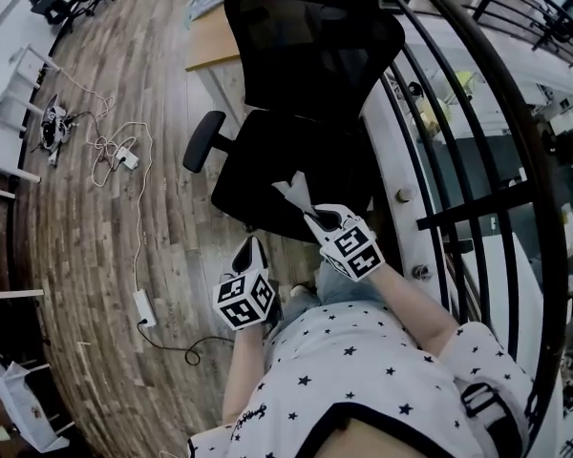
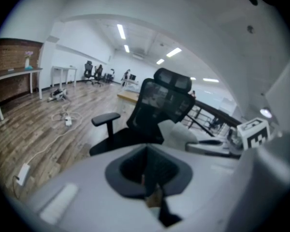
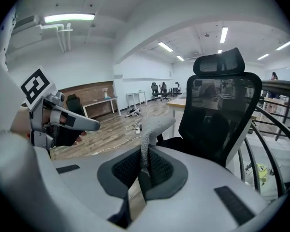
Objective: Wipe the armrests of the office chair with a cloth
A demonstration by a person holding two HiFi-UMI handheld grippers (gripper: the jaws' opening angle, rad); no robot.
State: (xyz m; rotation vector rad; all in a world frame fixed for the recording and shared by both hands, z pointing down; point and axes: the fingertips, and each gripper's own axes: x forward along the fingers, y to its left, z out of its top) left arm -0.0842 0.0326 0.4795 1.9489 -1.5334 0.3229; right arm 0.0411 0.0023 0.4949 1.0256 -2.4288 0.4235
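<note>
A wooden plank floor (image 1: 95, 227) fills the left of the head view, and a dark curved railing (image 1: 477, 113) runs down the right. Between them stands the black office chair (image 1: 306, 55), its mesh back towards a light wooden desk (image 1: 210, 41). One padded armrest (image 1: 202, 139) juts out on the side towards the open floor. The person's star-printed shirt (image 1: 363, 361) takes up the bottom of that view.

The only print to read is the black-and-white square marker pattern on each gripper's cube.

The right gripper (image 1: 308, 214) hangs over the front edge of the seat, well apart from the visible armrest. Its jaws are closed on a pale grey cloth (image 1: 292, 191). The right gripper view shows the pinch itself: the cloth (image 3: 152, 127) rises from between the closed jaws and flops over at the top, in front of the chair back.

The left gripper (image 1: 253, 248) is lower and nearer the person, over the floor just in front of the seat. The left gripper view shows its jaws brought together with nothing between them, and beyond them the armrest (image 2: 106, 118) in side profile on its post.

A white cable trails across the floor to a white power strip (image 1: 143, 306), which only the head view shows plainly.
</note>
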